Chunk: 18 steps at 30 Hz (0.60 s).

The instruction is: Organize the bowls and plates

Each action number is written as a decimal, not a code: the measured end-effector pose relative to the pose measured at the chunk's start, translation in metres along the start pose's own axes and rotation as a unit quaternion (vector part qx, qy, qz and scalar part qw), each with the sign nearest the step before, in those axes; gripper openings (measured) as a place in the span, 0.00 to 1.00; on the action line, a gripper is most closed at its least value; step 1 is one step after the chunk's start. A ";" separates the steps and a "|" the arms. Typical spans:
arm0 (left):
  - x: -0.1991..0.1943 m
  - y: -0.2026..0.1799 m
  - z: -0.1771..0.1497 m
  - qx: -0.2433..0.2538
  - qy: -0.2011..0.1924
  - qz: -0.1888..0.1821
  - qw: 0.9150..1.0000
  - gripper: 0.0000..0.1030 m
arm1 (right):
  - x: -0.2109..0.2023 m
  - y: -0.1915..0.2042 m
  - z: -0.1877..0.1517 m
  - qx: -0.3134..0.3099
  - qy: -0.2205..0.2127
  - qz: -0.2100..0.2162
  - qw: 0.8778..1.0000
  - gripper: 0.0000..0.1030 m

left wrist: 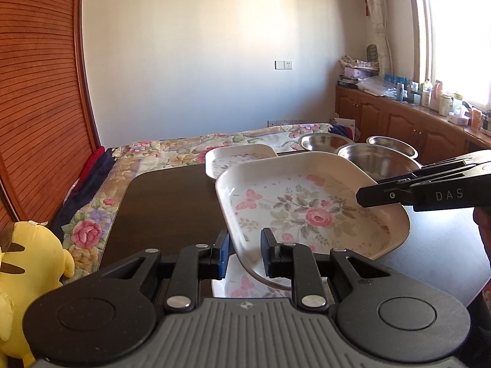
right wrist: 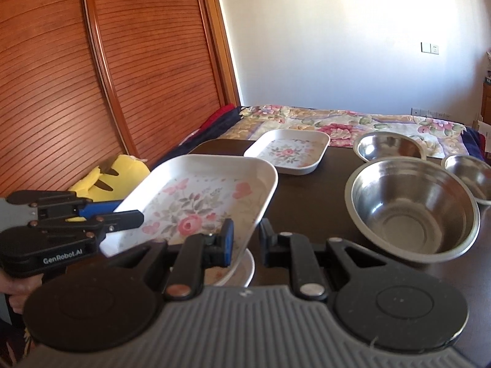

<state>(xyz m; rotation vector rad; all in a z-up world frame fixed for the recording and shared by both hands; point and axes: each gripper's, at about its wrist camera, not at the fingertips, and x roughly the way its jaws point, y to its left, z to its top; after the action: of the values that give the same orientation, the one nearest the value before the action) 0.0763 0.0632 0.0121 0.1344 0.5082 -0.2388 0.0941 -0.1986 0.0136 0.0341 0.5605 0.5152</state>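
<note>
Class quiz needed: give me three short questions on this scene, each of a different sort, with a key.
1. True or false: the raised plate rests flat on the table.
2. How many steel bowls stand on the table?
3. What lies under the raised plate? A. a second plate B. a bowl C. a toy
Key: 1 false; 2 three; 3 A.
</note>
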 end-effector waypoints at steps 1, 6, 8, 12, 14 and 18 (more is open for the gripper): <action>-0.003 -0.002 -0.001 0.000 -0.001 0.000 1.000 0.23 | -0.002 0.000 -0.001 0.000 -0.002 0.001 1.000 0.19; -0.012 -0.004 -0.006 -0.005 -0.007 0.002 1.000 0.23 | -0.008 0.002 -0.010 0.003 -0.007 0.007 1.000 0.19; -0.013 -0.004 -0.008 -0.010 -0.006 0.003 1.000 0.23 | -0.010 0.005 -0.013 0.000 -0.010 0.008 1.000 0.19; -0.011 -0.005 -0.017 -0.018 0.000 0.002 1.000 0.23 | -0.011 0.006 -0.020 0.000 -0.017 0.009 1.000 0.19; -0.008 -0.005 -0.023 -0.021 0.006 0.002 1.000 0.23 | -0.008 0.005 -0.026 0.007 -0.017 0.011 1.000 0.19; -0.003 -0.003 -0.034 -0.025 0.018 0.002 1.000 0.23 | -0.003 0.005 -0.038 0.020 -0.015 0.015 1.000 0.19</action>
<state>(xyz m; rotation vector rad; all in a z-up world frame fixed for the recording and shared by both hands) 0.0572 0.0669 -0.0161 0.0908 0.5491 -0.2198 0.0699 -0.2000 -0.0166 0.0875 0.5408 0.5315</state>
